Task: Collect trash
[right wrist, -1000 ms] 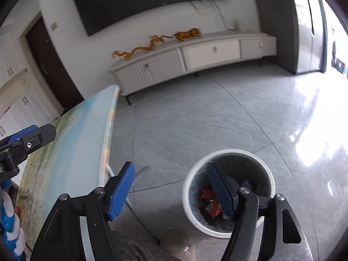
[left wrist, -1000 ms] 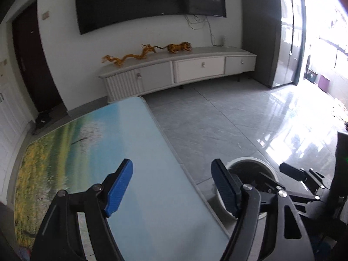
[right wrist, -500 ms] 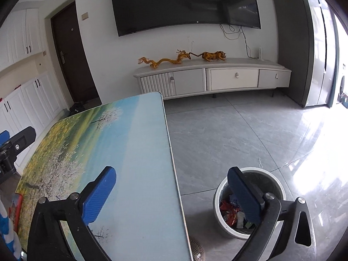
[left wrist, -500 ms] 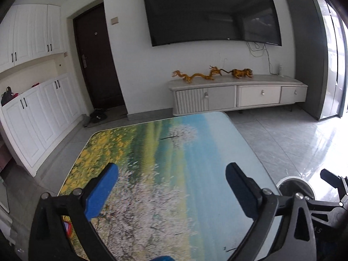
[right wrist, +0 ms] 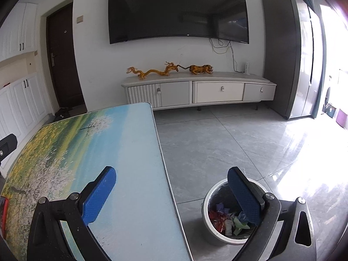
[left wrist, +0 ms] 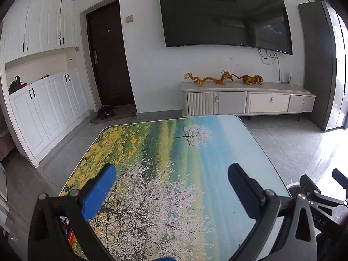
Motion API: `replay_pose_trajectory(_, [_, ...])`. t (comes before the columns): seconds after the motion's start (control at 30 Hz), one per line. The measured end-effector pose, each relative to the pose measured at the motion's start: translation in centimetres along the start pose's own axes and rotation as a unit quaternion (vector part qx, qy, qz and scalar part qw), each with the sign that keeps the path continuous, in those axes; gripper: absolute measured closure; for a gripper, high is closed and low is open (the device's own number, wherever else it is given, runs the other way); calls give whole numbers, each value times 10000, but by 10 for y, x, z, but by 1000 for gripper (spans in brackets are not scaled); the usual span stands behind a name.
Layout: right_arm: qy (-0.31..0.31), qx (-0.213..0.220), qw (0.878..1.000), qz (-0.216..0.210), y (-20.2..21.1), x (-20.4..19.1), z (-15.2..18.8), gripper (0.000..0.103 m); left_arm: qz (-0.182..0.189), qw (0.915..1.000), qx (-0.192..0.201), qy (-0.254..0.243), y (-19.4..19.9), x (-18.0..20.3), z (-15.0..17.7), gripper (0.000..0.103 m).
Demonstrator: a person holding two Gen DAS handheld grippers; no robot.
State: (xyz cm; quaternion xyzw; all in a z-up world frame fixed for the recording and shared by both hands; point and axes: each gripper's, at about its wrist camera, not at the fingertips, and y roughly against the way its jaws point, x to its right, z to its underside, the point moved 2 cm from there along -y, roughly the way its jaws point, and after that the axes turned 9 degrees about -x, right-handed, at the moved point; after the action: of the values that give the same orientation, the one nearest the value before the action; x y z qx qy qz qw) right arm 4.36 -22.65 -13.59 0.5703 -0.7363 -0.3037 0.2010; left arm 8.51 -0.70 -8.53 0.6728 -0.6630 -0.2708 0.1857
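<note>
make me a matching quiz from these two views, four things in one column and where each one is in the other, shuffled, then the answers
Things
1. trash bin
2. dragon figurine
3. television
4. shoes

Places
A. on the floor by the dark door
B. mounted on the white wall
C. on the floor beside the table's right edge
D. on top of the low white cabinet

Pairs: 1-C, 2-D, 3-B, 4-A
</note>
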Motion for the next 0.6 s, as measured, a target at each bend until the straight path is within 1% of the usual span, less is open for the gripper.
replay_pose_trajectory(0.2, [-85,-2,9999,139,-6,4,3,0,-29,10000,9,18,-5,-2,1,0])
replay_pose_trajectory(0.6, [-125,-103,9996,232,-15,10,5,0,-2,9999,-132,-19,-17,2,2,0])
